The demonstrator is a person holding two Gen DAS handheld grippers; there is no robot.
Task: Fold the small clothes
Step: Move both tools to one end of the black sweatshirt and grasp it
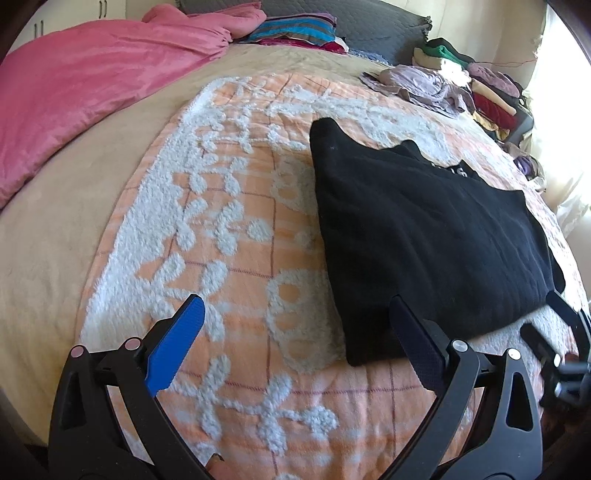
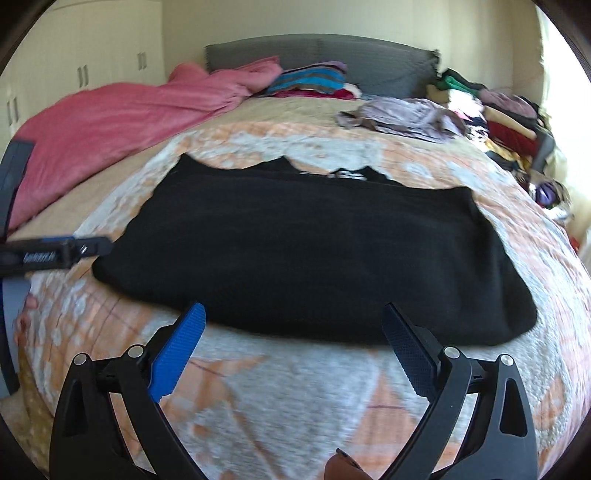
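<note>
A black garment (image 1: 424,236) lies folded flat on an orange and white blanket (image 1: 229,236) on the bed; it also shows in the right wrist view (image 2: 314,251), with white print at its far edge. My left gripper (image 1: 295,306) is open and empty, just short of the garment's near left corner. My right gripper (image 2: 293,314) is open and empty at the garment's near edge. The right gripper shows at the right edge of the left wrist view (image 1: 561,332). The left gripper shows at the left edge of the right wrist view (image 2: 55,251).
A pink duvet (image 1: 92,96) lies at the far left. Striped folded clothes (image 1: 295,33) sit by the grey headboard (image 2: 369,66). A crumpled lilac garment (image 1: 421,85) and piles of clothes (image 1: 491,92) lie at the far right. Wardrobe doors (image 2: 81,74) stand behind.
</note>
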